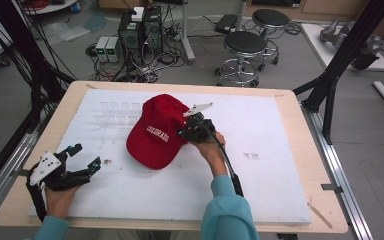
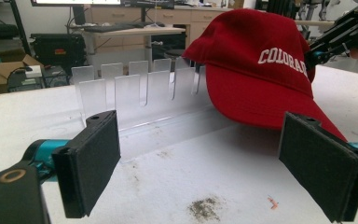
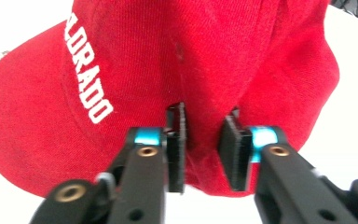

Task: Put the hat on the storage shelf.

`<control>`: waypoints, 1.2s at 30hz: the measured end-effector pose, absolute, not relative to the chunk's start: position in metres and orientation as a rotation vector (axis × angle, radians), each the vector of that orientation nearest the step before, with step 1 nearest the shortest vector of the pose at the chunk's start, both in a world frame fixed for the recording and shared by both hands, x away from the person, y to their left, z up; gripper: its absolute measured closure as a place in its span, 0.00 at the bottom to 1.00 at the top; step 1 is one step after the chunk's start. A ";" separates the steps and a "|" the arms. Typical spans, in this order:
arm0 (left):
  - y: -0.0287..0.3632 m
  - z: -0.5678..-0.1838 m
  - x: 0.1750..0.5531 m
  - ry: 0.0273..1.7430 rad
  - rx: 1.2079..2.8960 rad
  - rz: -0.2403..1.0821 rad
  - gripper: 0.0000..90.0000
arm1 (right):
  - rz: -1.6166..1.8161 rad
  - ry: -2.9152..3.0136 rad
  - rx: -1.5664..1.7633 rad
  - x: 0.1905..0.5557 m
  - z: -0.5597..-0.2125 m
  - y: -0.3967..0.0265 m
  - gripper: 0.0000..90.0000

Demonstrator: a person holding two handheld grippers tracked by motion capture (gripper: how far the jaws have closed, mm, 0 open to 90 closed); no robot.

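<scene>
- We see the red cotton baseball cap with white lettering (image 1: 156, 132) lying mid-table on the white foam board (image 1: 260, 175), beside a clear plastic slotted rack (image 2: 137, 91)
- Our right gripper (image 3: 204, 149) pinches a fold of the cap's side
- Our left gripper (image 2: 200, 168) rests near the board's left edge, jaws wide apart, holding nothing

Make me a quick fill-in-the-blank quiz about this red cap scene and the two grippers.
1. The right gripper pinches the side of the red ____.
2. White letters on the cap spell ____.
3. The left gripper rests with its jaws ____.
4. Behind the cap stands a clear ____ rack.

Missing words: cap; COLORADO; open; plastic
</scene>
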State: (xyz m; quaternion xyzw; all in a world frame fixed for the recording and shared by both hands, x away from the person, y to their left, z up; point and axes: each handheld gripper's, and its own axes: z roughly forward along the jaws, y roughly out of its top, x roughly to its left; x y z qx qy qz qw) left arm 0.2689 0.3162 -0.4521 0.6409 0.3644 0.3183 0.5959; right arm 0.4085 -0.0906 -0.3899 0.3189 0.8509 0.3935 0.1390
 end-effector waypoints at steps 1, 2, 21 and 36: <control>0.316 -0.452 0.269 0.848 1.488 0.739 0.15 | 1.147 2.461 0.932 0.409 -0.390 -0.091 0.89; 0.316 -0.452 0.269 0.848 1.488 0.739 0.15 | 1.147 2.461 0.932 0.409 -0.390 -0.091 0.89; 0.315 -0.452 0.269 0.851 1.494 0.739 0.15 | 1.217 2.365 0.832 0.392 -0.359 -0.101 0.95; 0.316 -0.452 0.270 0.852 1.496 0.734 0.15 | 1.338 2.254 0.778 0.378 -0.335 -0.114 0.96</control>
